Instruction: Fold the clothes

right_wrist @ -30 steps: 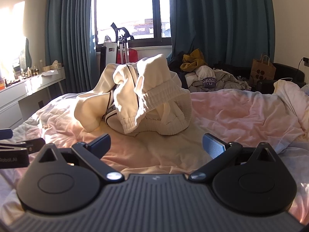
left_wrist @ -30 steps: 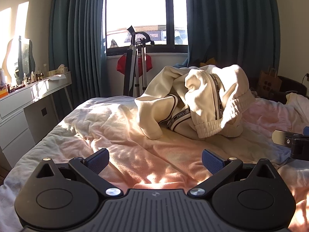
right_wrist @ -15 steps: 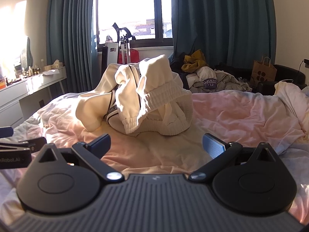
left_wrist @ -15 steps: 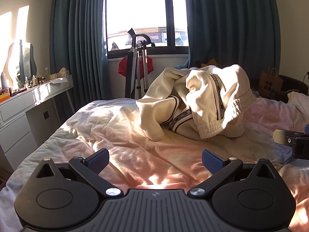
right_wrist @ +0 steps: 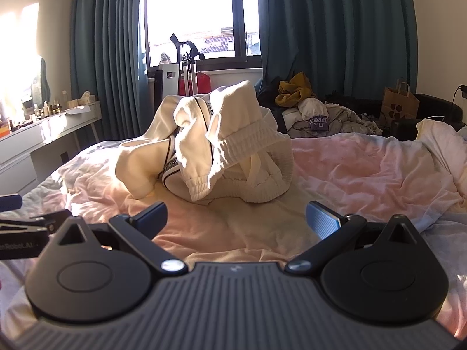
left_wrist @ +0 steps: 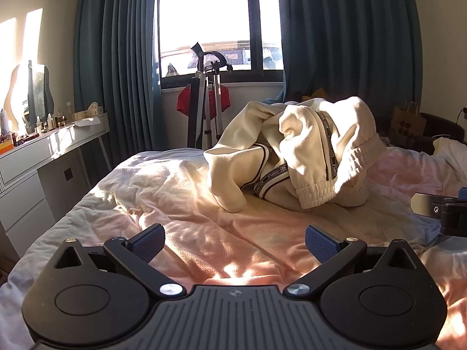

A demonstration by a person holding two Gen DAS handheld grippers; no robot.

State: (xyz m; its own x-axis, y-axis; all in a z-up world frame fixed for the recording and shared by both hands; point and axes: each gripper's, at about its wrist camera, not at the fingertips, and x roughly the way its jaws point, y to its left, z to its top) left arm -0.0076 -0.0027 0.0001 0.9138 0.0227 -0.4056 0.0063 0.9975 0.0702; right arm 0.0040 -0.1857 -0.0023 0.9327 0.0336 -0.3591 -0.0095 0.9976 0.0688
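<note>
I held the left tongs (left_wrist: 233, 240) and right tongs (right_wrist: 236, 218) spread wide, nothing between their blue pads, both low over the rumpled pink-and-white bedsheet (left_wrist: 181, 224). Ahead, apart from both, the crumpled cream sweatpants with dark lettered side stripes (right_wrist: 221, 145) sat heaped mid-bed. Teal curtains (right_wrist: 335, 29) flanked the window beyond.

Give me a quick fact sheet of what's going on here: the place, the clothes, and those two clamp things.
place: bedroom, rumpled pinkish bed sheet
garment: cream sweatpants, crumpled in a heap on the bed, unfolded
left gripper: open, empty, short of the heap
right gripper: open, empty, short of the heap
behind the bed: clothes pile, paper bag
folding: not yet begun
</note>
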